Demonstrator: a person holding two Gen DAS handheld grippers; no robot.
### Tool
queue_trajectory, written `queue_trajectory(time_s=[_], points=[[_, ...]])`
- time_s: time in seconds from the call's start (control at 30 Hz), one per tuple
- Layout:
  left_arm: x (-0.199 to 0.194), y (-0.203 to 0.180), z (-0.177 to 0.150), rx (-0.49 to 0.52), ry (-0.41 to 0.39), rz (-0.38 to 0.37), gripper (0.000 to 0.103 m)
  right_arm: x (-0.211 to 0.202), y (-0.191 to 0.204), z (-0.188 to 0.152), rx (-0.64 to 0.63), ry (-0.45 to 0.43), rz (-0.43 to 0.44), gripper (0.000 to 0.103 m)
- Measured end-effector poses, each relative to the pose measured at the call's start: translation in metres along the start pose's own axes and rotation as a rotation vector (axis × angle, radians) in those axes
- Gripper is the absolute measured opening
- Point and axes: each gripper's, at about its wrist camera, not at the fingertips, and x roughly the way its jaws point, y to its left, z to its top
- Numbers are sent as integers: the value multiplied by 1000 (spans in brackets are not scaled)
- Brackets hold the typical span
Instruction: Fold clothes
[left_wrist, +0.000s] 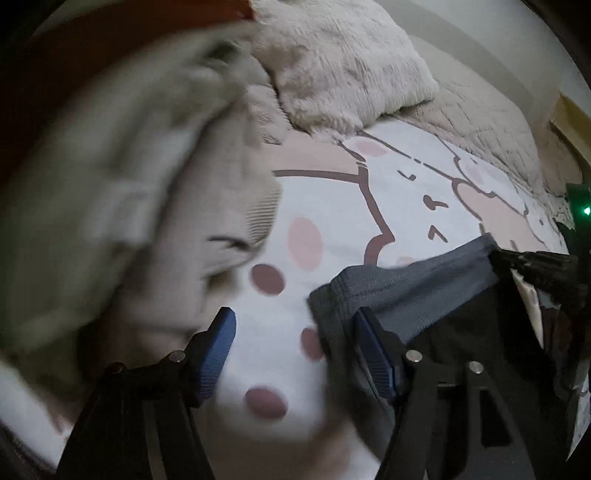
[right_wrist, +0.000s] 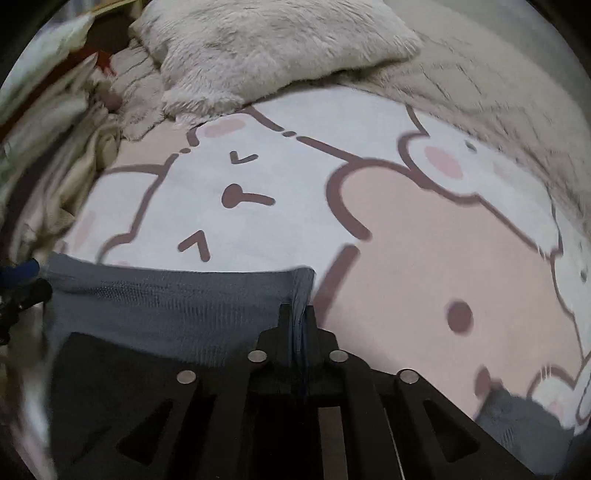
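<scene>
Cartoon-print bedsheet (right_wrist: 280, 221): covers bed. Fluffy pillow (right_wrist: 266, 48): far end, on quilted blanket (left_wrist: 480, 110). Cream clothes pile (left_wrist: 129, 221): left side, blurred. Grey garment (right_wrist: 166, 306): on sheet, near edge, betw. grippers. Right gripper (right_wrist: 300, 314): jaws pinching garment's corner. Left gripper (left_wrist: 295, 354): jaws spread, garment's other corner just beside right finger.

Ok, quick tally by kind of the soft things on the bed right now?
Grey-and-black garment: 1
Cream knit garment: 1
Fluffy pillow: 1
Cartoon bedsheet: 1
Total: 4
</scene>
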Motion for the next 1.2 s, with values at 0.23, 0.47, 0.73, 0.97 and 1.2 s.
queue_trajectory(time_s=[0.23,0.47,0.73,0.97,1.2], points=[[-78,-46,-65,227,24,-64,66,-124,-38,-57,-10,-124,-28,91],[-163,-149,-185,695,11,-248,66,-209,-29,-211,-212,-6,5,61],[-204,-226,-321,1177,36,-328,66,-251,31,-377,-536,129,53,61],[-171,-229,-329,1095,33,-226,60,-257,68,-426,-719,109,29,61],[-173,-220,-324,1077,139,-284,15,-231,57,-431,-725,163,-51,61]])
